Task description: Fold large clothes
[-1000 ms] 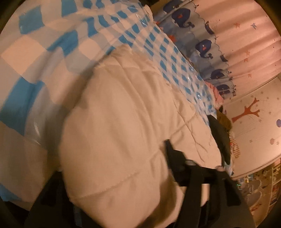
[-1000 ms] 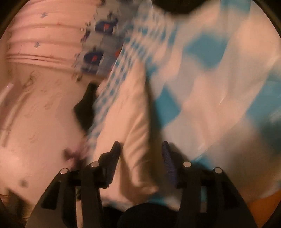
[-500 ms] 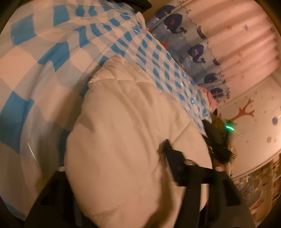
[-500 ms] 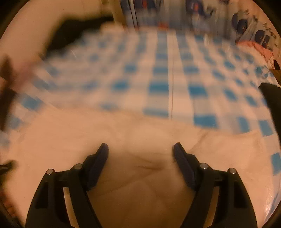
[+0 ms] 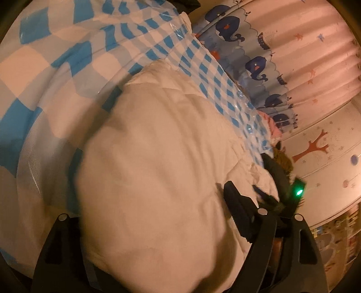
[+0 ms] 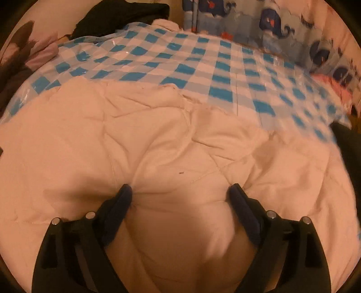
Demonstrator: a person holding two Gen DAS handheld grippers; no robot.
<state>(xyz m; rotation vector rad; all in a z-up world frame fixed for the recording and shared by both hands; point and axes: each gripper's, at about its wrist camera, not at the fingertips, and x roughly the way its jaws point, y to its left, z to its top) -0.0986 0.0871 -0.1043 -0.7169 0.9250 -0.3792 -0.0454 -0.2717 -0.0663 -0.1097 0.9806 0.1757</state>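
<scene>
A large white padded garment lies folded in a thick bundle on the checked bed cover. My left gripper straddles its near end. The jaws are opening with the bulk of the cloth between them. Its left finger is hidden under the cloth, and its right finger stands just off it. In the right wrist view the same white garment fills the lower half. My right gripper points down onto it, jaws opening wide, both fingertips dented into the cloth with a soft bulge between them.
A blue and white checked plastic cover spreads over the bed behind the garment. A whale-print curtain and pink drapes hang beyond. Dark clothes lie at the far edge. The other gripper's green light glows at the bundle's right end.
My right gripper has swung across from the bed's side and rolled level, now over the white garment with wider jaws. The left gripper stayed in place; its visible finger moved slightly outward.
</scene>
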